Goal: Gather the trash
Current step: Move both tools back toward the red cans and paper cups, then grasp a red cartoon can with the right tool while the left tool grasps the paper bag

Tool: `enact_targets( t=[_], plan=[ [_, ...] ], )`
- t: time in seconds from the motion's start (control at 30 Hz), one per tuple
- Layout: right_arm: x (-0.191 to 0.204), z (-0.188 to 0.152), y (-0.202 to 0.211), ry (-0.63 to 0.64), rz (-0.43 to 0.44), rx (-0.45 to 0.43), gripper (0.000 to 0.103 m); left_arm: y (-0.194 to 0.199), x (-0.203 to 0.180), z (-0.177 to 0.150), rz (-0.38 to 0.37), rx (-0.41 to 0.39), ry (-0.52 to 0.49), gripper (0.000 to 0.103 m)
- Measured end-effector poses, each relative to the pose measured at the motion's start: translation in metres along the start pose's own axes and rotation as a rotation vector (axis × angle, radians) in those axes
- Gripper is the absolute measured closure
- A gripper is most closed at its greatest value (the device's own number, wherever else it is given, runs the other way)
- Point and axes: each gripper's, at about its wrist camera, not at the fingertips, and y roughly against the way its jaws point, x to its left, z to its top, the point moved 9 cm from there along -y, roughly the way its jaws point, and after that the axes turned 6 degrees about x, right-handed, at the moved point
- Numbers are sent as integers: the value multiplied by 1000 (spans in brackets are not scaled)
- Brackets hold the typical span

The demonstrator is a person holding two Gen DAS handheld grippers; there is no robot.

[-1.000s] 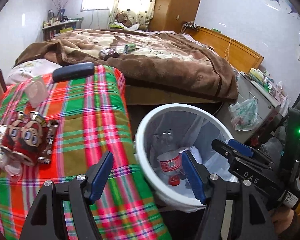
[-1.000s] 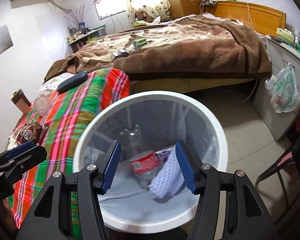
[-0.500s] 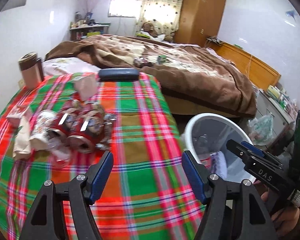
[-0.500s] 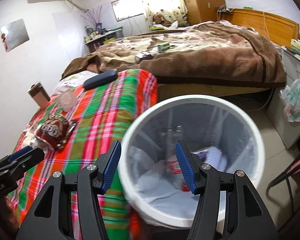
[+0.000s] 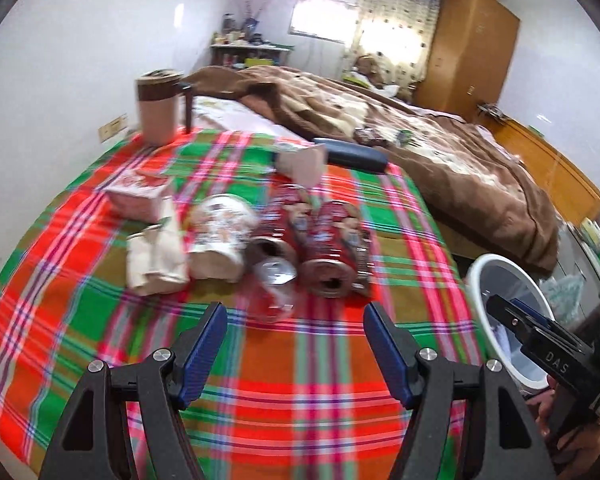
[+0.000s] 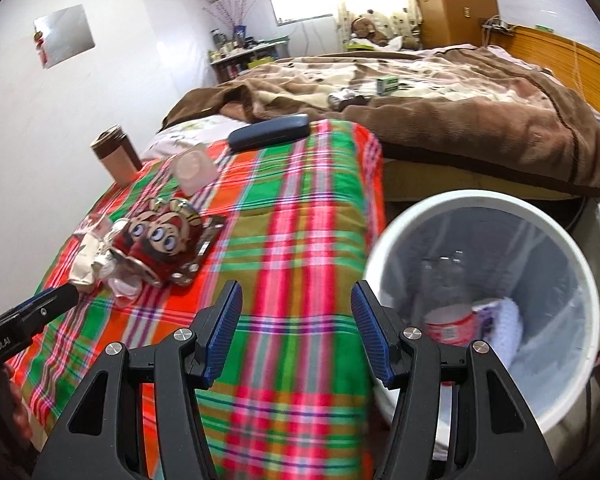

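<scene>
The left gripper (image 5: 294, 330) is held released, nothing between its jaws, above the plaid-covered surface (image 5: 340, 400); the right gripper (image 6: 296, 320) is likewise released and empty, poised over the surface edge beside the white trash bin (image 6: 580, 280). The likeliest fault is judged to be a poor pick: the two red cans (image 5: 300, 248) lie on their sides, touching, so one may be rolled off or both nudged when the jaws close; the clear plastic scrap (image 5: 274, 300) in front of them may be pushed aside. The trash cluster is found just ahead of the left gripper, the cans central, a white paper cup (image 5: 220, 240) and crumpled paper (image 5: 156, 260) to their left; the bin stands well to the right, beyond the surface edge.
</scene>
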Motion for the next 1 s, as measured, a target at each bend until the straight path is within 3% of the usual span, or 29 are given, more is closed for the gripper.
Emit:
enact_targets(
  t=[0.5,1.0],
  plan=[
    [68,22,-34,56,75,43,45,-19,96,13,77,27,136,31],
    [108,32,-80,27,120,101,42,-60,125,24,71,106,174,30]
  ],
)
